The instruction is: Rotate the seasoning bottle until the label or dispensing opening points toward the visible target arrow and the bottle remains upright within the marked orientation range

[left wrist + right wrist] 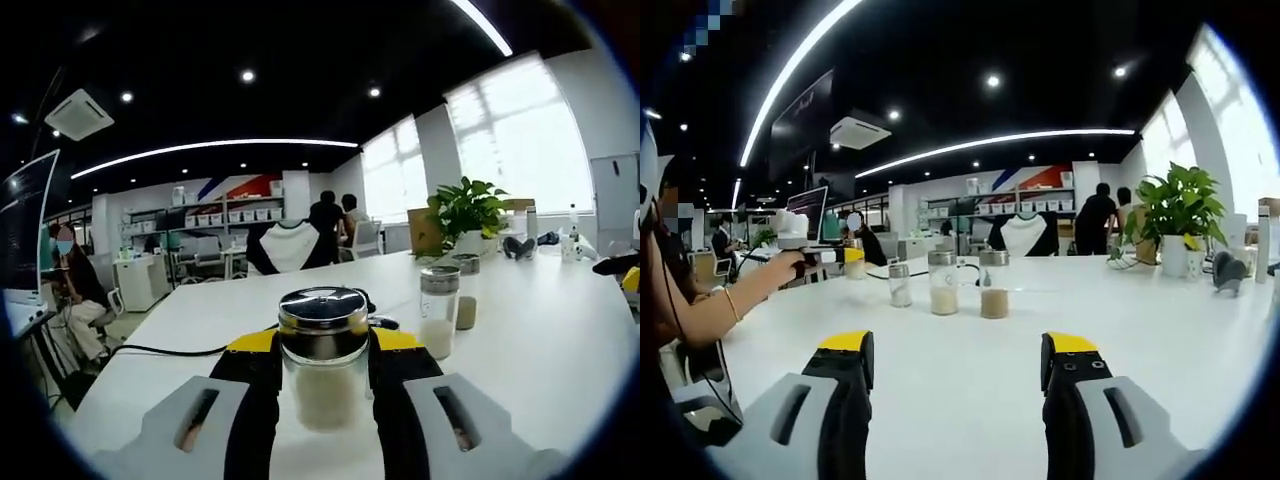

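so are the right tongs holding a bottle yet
No, the right tongs are open with only bare table between them.

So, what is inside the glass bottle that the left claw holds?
The seasoning bottle in the left claw holds a pale, grainy filling in its lower part; above it the glass looks empty. A shiny metal lid covers the opening, so the holes cannot be seen.

Both views look low across the white table [970, 370] toward shared shelves [225, 215].
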A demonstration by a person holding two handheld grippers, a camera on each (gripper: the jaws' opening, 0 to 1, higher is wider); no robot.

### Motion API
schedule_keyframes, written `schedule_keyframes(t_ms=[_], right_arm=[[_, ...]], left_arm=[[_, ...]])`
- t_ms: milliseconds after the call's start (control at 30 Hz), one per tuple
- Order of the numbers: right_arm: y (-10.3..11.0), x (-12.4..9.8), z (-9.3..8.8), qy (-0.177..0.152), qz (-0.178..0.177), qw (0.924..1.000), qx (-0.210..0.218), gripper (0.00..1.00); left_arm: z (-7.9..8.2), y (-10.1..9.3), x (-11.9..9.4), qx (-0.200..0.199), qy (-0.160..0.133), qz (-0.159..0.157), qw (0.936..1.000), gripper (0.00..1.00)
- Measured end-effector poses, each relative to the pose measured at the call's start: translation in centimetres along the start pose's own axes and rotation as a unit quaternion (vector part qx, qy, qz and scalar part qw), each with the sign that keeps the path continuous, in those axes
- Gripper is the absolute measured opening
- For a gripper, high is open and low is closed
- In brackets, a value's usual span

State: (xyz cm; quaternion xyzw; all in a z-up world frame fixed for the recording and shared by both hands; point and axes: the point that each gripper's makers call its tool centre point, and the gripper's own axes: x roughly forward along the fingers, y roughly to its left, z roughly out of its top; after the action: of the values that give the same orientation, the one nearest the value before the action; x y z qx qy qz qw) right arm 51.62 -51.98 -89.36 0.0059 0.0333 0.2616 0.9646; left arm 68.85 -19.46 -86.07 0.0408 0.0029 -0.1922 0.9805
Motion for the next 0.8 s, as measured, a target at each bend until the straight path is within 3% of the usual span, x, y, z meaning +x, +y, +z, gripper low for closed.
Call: schedule_keyframes(t_ms=[167, 500, 800], right_arm=[[0.4, 0.5, 0.0, 0.002, 0.009, 1.0, -0.001, 0.67], [1.4, 1.3, 0.1, 0.003, 0.031, 0.9995, -0.008, 0.67], [2.2, 1.2, -0.1, 0.007, 0.044, 0.9988, -0.023, 0.67]], left_arm=[[-0.1, -1.1, -0.9, -0.008, -0.001, -0.013, 0.9999, 0.35], [1.1, -4.7, -2.3, 0.017, -0.017, -0.065, 0.9976, 0.35], [0.2, -7.7, -3.2, 0.015, -0.016, -0.099, 0.9949, 0.35]])
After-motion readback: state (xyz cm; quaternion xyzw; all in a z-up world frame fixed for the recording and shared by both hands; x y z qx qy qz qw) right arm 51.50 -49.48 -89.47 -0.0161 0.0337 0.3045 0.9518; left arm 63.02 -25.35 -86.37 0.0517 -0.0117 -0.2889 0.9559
